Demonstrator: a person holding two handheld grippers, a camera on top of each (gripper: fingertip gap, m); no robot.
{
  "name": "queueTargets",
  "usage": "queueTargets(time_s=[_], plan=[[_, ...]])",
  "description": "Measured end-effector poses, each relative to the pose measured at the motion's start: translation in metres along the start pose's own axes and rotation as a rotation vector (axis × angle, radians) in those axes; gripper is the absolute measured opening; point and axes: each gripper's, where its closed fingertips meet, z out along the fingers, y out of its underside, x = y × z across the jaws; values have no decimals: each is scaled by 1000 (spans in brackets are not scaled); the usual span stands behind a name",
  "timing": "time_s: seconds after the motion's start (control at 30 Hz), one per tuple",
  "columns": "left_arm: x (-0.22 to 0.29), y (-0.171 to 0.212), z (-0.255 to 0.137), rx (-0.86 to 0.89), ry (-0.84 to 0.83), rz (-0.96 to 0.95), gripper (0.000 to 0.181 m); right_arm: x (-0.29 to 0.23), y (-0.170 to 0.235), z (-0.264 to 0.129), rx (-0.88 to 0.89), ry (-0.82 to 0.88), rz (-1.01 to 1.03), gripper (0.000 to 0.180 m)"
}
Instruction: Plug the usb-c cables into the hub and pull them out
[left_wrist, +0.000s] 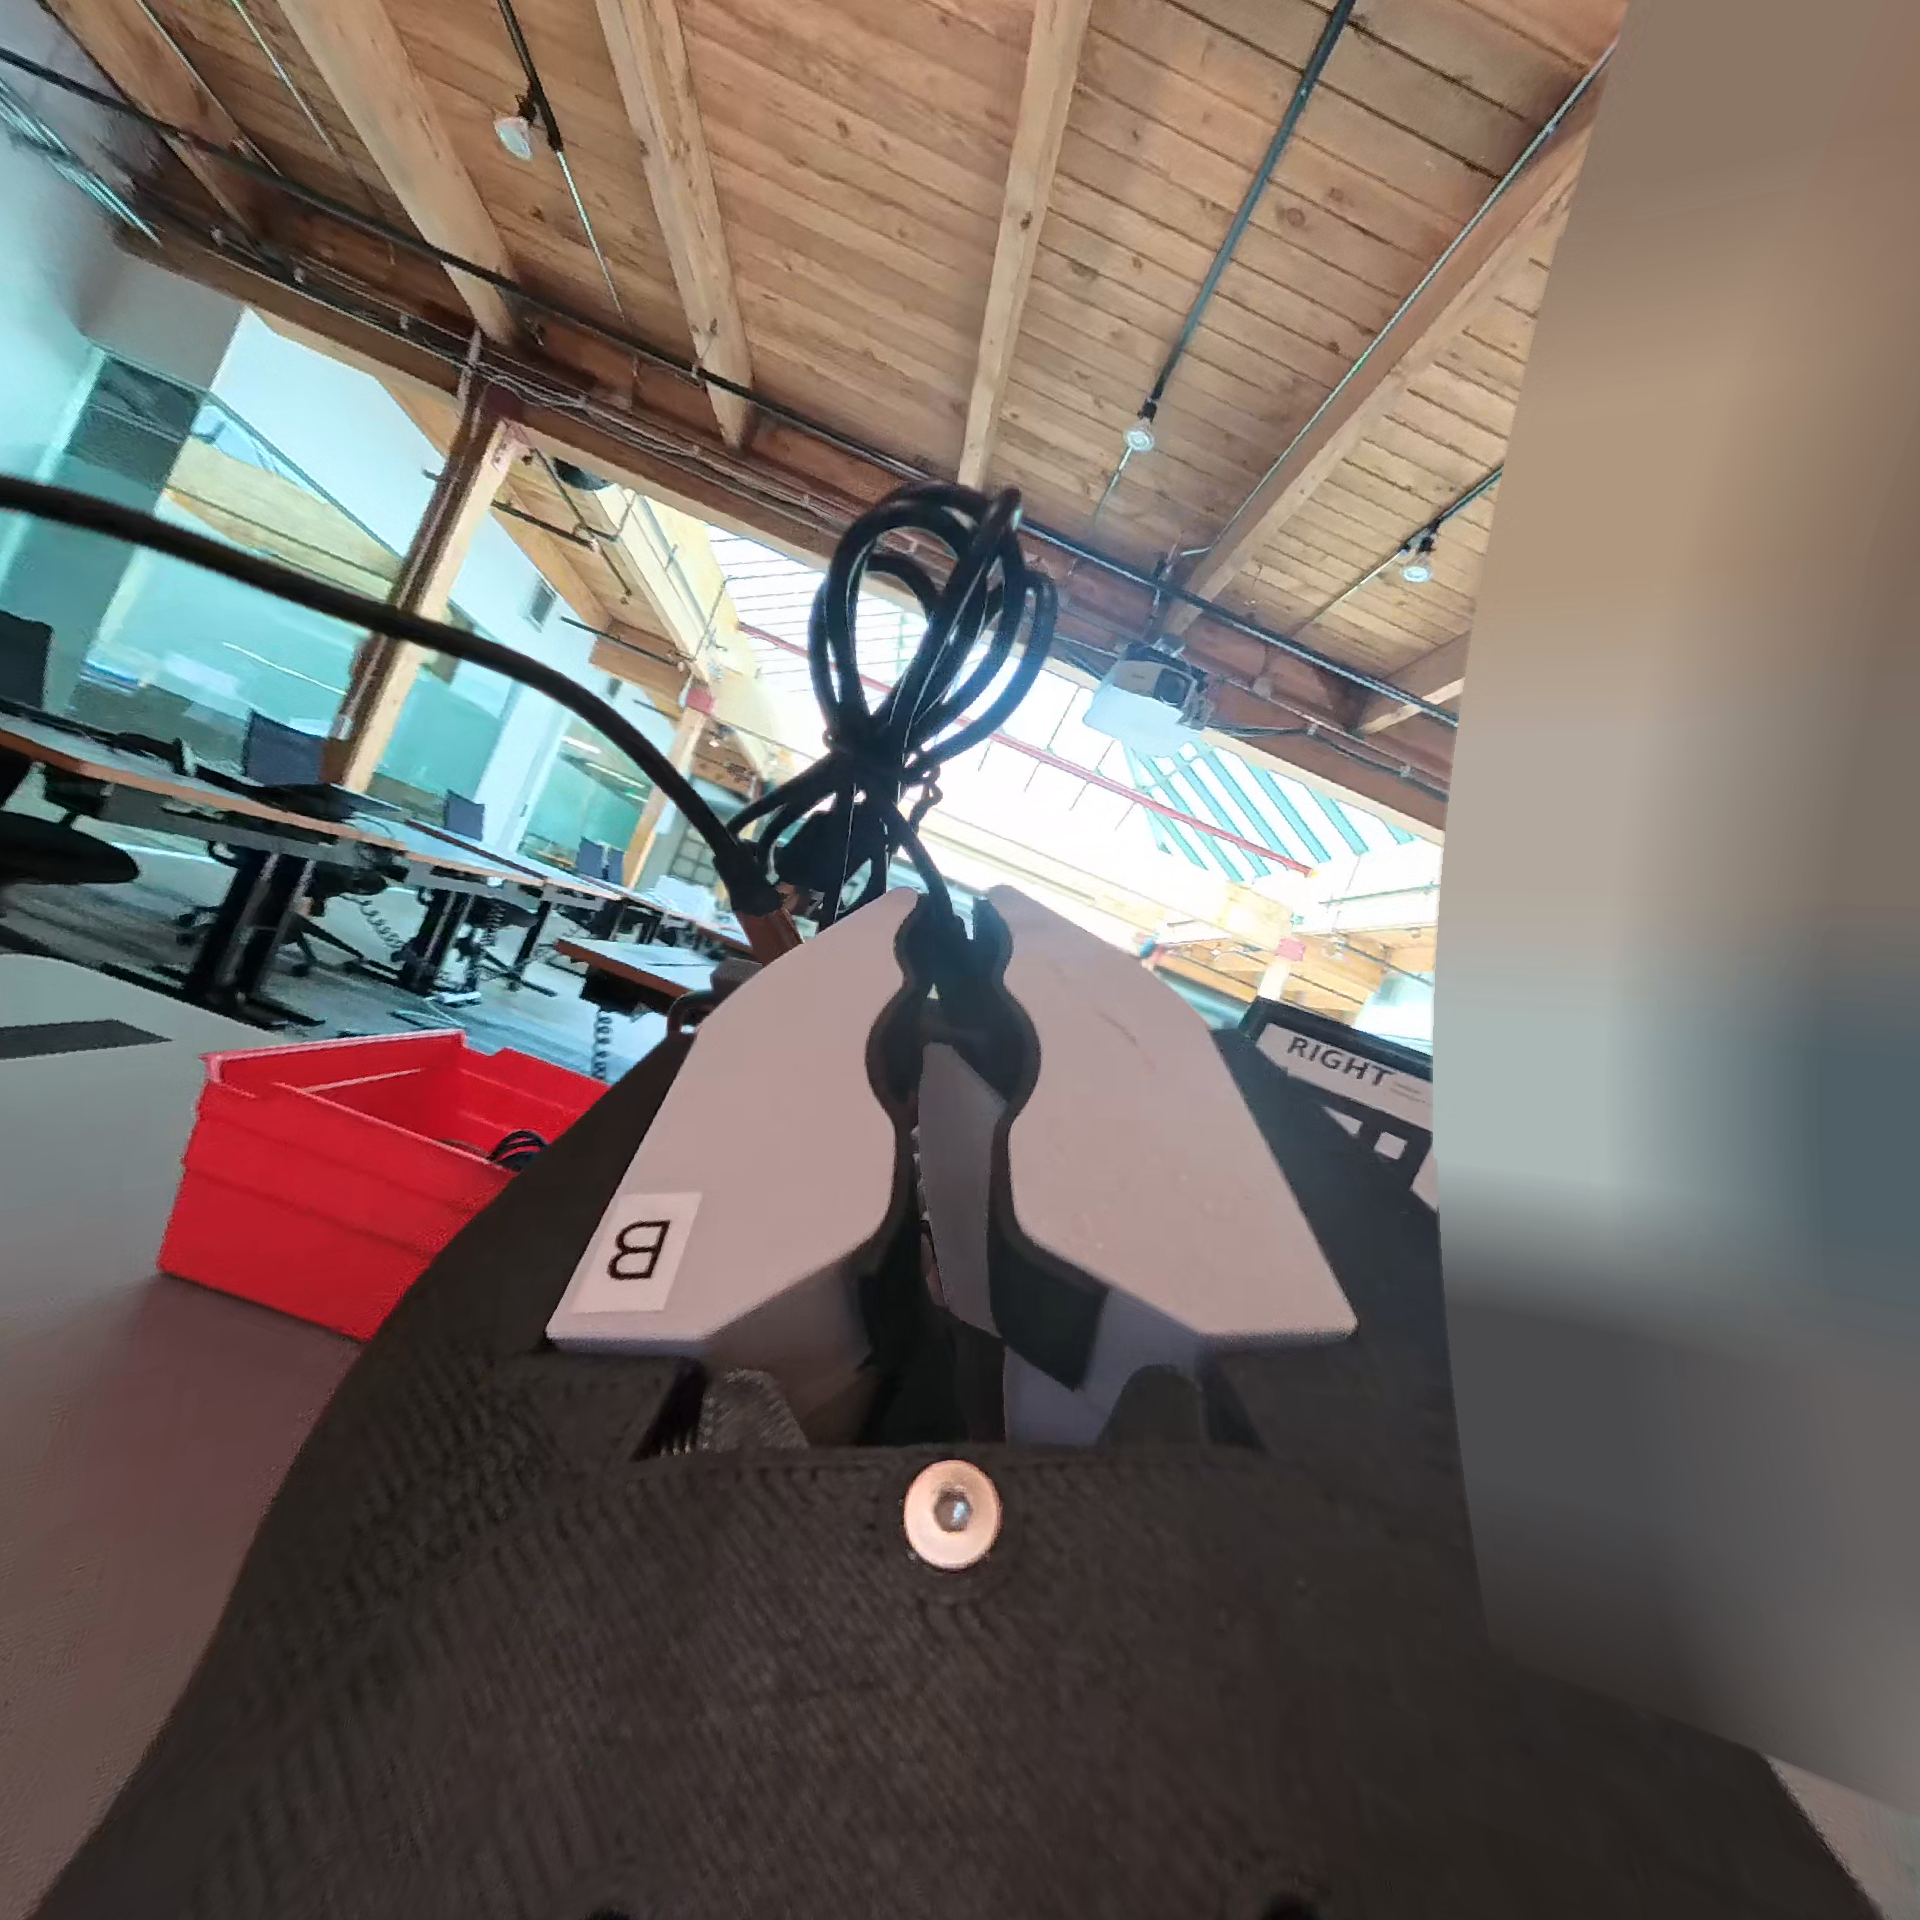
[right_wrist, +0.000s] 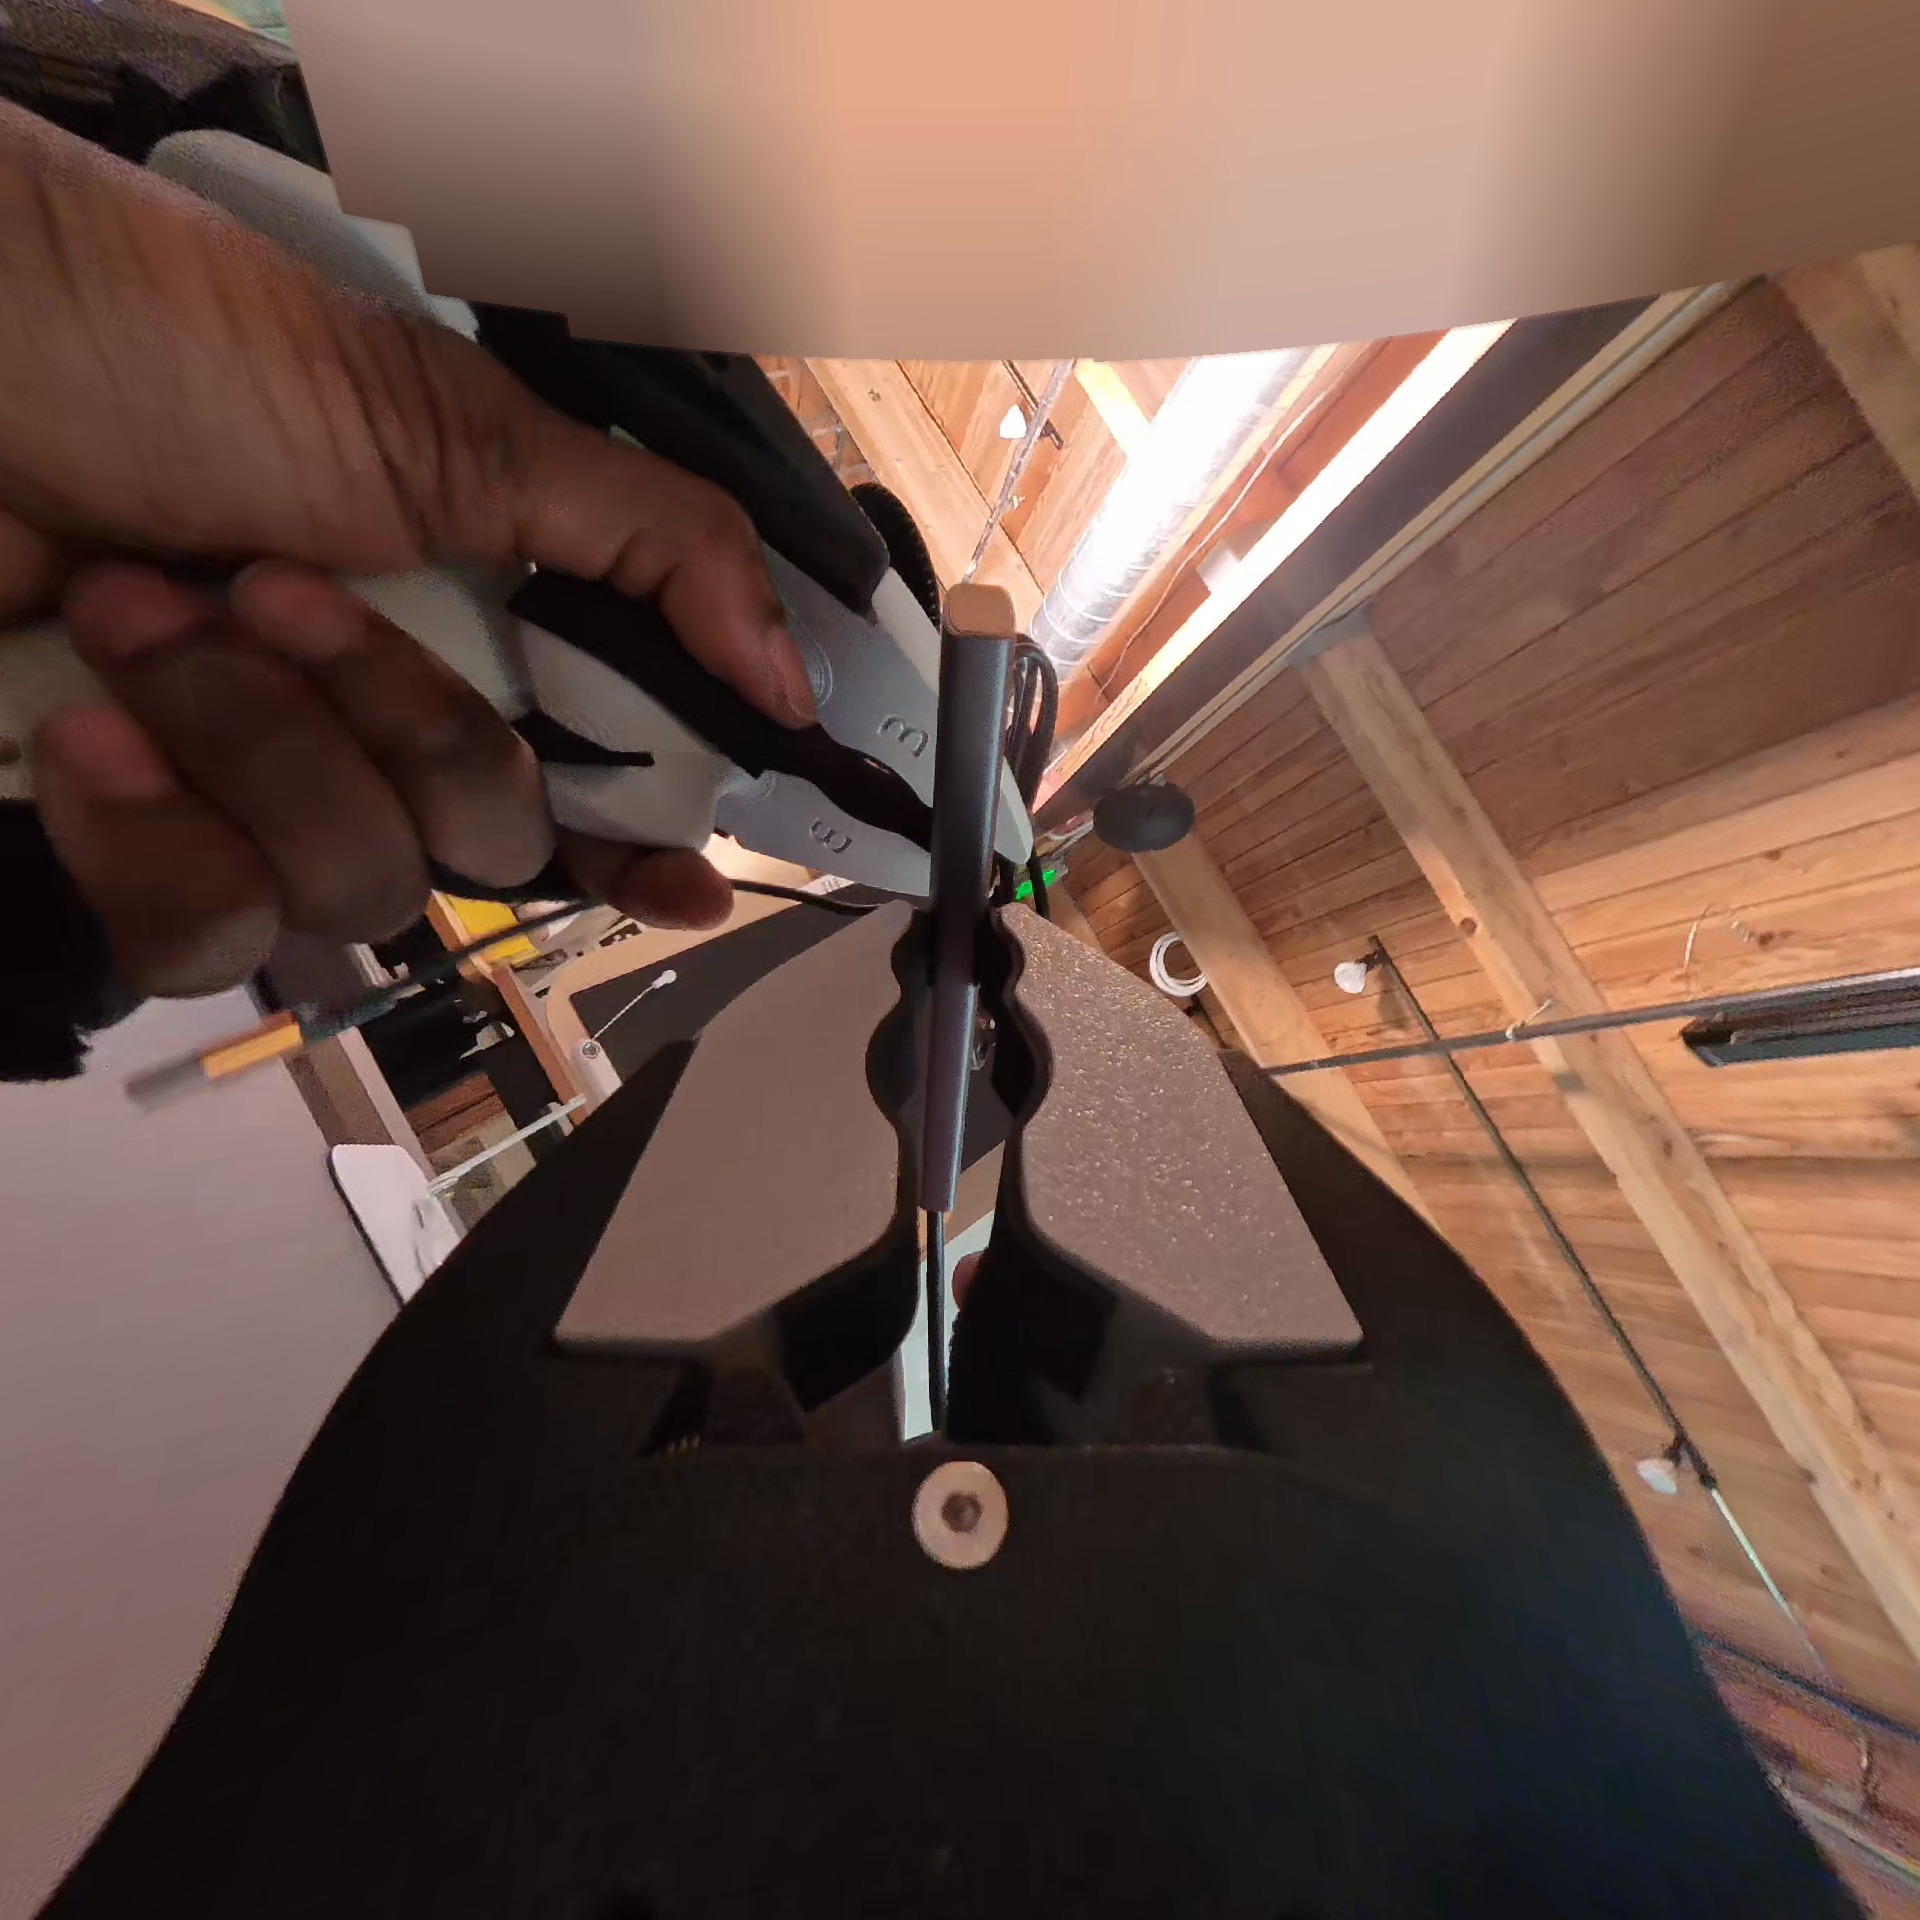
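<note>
My left gripper (left_wrist: 951, 914) points up toward the ceiling and is shut on a black usb-c cable (left_wrist: 940, 935). The cable's coiled bundle (left_wrist: 935, 665) hangs past the fingertips. My right gripper (right_wrist: 956, 935) is shut on the slim dark grey hub (right_wrist: 971, 707), which is seen edge-on, stands past the tips, and has a tan end. The hub's own lead (right_wrist: 940, 1299) trails back between the fingers. In the right wrist view a hand (right_wrist: 312, 582) holds the left gripper (right_wrist: 904, 800) against the hub's side, with the cable bundle (right_wrist: 1039, 696) behind it. The port is hidden.
A red bin (left_wrist: 332, 1164) sits on the grey table (left_wrist: 125, 1455) at lower left. A thick black cable (left_wrist: 416, 623) arcs in from the left. Part of the right gripper's black body (left_wrist: 1340, 1081) shows at right. Both views look up at a wooden ceiling.
</note>
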Motion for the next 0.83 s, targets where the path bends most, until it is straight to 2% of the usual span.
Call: queueTargets(time_s=[0.03,0.2,0.3,0.37,0.47,0.53,0.6,0.73,0.83], plan=[[1,-1,0,8,10,-12,7,1,-2,0,7,-2,1,8],[11,-4,0,-28,18,96,8,6,-8,-1,33,10,66,9],[21,-14,-5,-59,1,253,44,15,-6,-4,26,26,176,9],[25,-36,-17,-5,-79,412,52,26,6,-9,4,46,280,9],[28,-89,-52,198,-270,604,55,52,38,-21,-50,98,454,9],[35,-129,-87,418,-394,617,45,80,61,-30,-79,166,538,9],[59,-157,-123,653,-433,668,39,115,81,-40,-91,252,578,9],[125,-176,-178,1016,-422,945,28,179,121,-57,-137,402,540,9],[145,-178,-192,1077,-429,1015,19,199,165,-67,-218,453,542,9]])
